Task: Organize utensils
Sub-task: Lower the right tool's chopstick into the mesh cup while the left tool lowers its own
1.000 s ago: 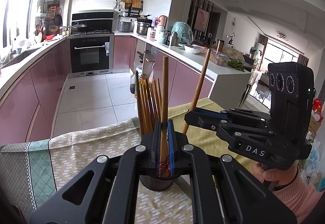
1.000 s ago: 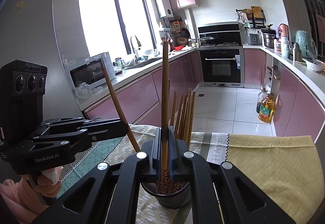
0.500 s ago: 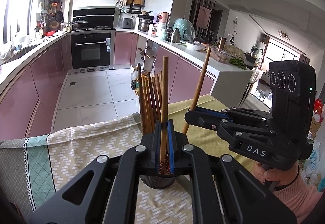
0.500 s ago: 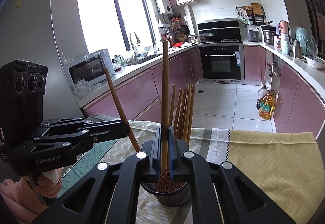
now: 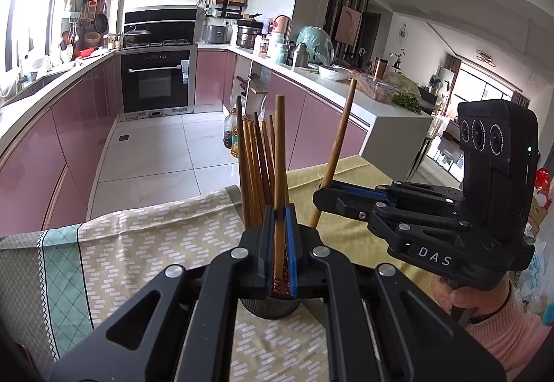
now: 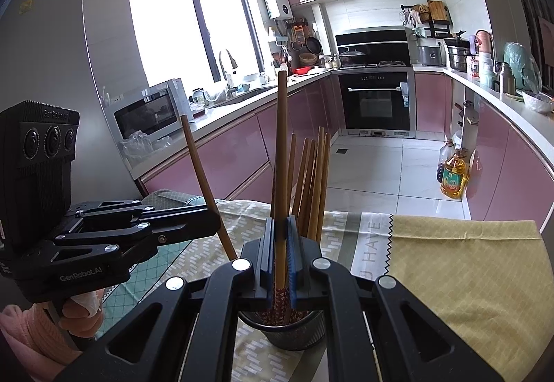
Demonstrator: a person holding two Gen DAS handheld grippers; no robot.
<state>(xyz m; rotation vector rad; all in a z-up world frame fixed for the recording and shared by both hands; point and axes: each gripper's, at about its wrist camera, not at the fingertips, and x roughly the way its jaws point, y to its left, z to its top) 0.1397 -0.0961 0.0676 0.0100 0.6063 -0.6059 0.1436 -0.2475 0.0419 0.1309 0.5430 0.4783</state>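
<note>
A dark mesh cup stands on the cloth-covered table and holds several brown chopsticks, upright. In the left wrist view my left gripper is shut on one upright chopstick right above the cup; its patterned lower end sits at the cup's mouth. My right gripper is shut on another chopstick, whose patterned end dips into the cup. Each gripper shows in the other's view: the right gripper with its slanted stick, the left gripper with its stick.
A patterned beige and green tablecloth and a yellow cloth cover the table, whose far edge drops to a tiled kitchen floor. Pink cabinets and counters line both sides. Oil bottles stand on the floor. A person's hands in pink sleeves hold both grippers.
Both grippers have sunk slightly toward the cup, so the chopsticks in the cup stand higher in both views. Both grips stay the same.
</note>
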